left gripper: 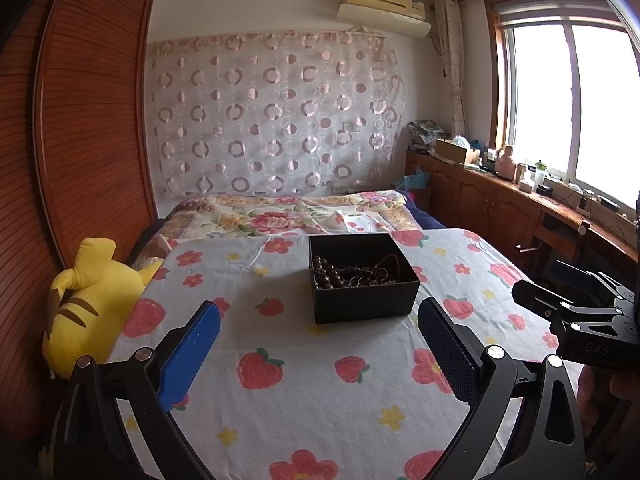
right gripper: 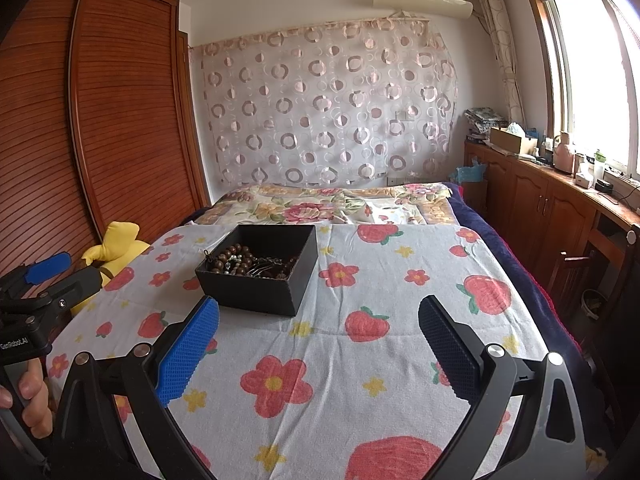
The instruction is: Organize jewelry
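- On the bed, a black box [left gripper: 362,276] sits on a strawberry-and-flower cloth [left gripper: 304,360], and the jewelry [left gripper: 352,270] is piled inside it: brown bead strings plus some darker tangled bits, too small to sort out.
- The left gripper [left gripper: 320,344] hangs just short of the box with its fingers spread wide and nothing between them. The box's near wall lines up right between the blue pads [left gripper: 192,352].
- The right gripper [right gripper: 320,344] is also wide apart and holding nothing; from its camera the box [right gripper: 260,268] is ahead and off to the left, the near corner just beside its left pad.
- Each gripper shows up in the other's view: the right one [left gripper: 536,284] at the right edge of the left camera, the left one [right gripper: 60,272] at the left edge of the right camera, with the person's hand [right gripper: 28,400] wrapped around its handle.
- A yellow plush toy [left gripper: 88,300] lies at the cloth's left edge against the wooden wardrobe [left gripper: 80,120].
- Behind the box there's a floral quilt [left gripper: 280,216], then a circle-patterned curtain [left gripper: 272,112] on the wall.
- Along the right side runs a wooden cabinet [right gripper: 540,200] under the window [left gripper: 560,100], cluttered with bottles and boxes. An air conditioner [left gripper: 384,4] is up top.
- Nothing sits on the cloth between the grippers and the box.
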A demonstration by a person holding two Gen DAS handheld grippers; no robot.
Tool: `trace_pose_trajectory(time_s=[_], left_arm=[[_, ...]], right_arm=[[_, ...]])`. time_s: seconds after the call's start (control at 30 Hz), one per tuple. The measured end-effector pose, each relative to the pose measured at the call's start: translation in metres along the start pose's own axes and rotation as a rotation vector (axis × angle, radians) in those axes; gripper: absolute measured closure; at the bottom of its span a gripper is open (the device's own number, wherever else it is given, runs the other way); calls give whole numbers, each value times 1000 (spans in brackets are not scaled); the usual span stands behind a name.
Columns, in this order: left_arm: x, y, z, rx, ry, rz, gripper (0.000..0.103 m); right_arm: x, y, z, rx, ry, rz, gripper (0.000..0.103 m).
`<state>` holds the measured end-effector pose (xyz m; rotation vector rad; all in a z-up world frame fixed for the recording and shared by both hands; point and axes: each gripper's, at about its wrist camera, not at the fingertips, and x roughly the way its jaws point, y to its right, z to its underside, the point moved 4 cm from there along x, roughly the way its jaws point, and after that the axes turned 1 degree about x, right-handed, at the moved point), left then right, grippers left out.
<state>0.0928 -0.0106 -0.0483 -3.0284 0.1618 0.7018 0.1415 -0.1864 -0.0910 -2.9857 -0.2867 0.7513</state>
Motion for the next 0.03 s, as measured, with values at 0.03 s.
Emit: trace_pose_trajectory(time_s=[0.03], left_arm=[[-1, -2, -2, 0, 1, 1, 7]], right_arm=[[0, 0, 0, 0, 0, 0, 2]])
